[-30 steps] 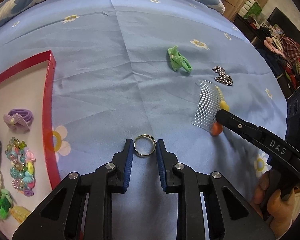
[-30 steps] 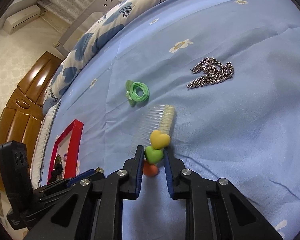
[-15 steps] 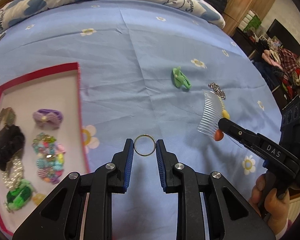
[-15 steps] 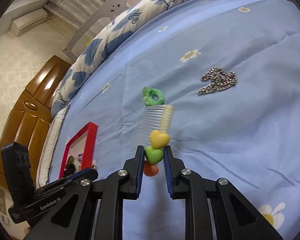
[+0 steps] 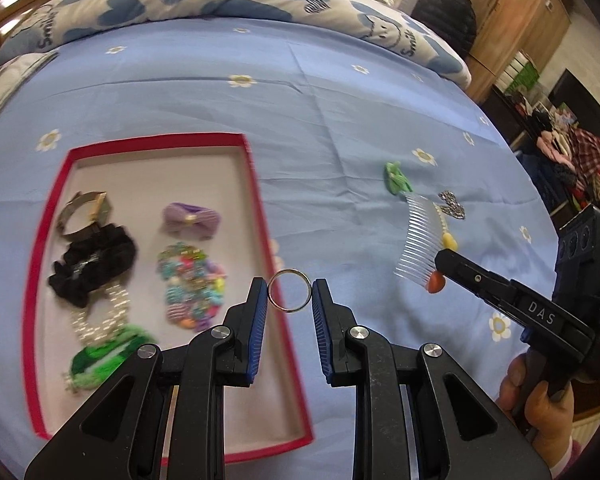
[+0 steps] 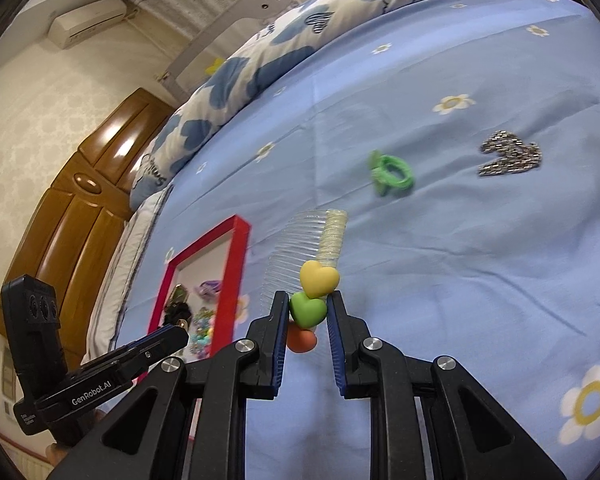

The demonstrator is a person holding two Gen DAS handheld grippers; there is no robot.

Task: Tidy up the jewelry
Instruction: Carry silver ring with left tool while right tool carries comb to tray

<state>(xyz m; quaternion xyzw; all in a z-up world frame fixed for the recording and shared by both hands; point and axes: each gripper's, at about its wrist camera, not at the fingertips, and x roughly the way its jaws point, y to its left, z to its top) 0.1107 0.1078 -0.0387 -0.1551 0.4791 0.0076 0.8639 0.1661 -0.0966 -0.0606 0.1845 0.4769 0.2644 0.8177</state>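
My left gripper (image 5: 290, 296) is shut on a thin metal ring (image 5: 290, 290) and holds it in the air above the right rim of the red tray (image 5: 256, 184). My right gripper (image 6: 308, 310) is shut on a clear hair comb (image 6: 296, 252) at its green heart, with a yellow heart above and an orange one below. It holds the comb lifted off the blue bedsheet. The comb also shows in the left wrist view (image 5: 420, 240), to the right of the tray.
The tray holds a watch (image 5: 84, 212), a black scrunchie (image 5: 92, 268), a purple bow (image 5: 190, 220), a beaded piece (image 5: 192, 284), pearls and a green band (image 5: 108, 352). A green hair tie (image 6: 392, 172) and a silver chain (image 6: 508, 156) lie on the sheet. Pillows sit at the far end.
Both grippers have risen from the sheet with their items. The left gripper with the ring has moved left toward the tray, which now shows in full.
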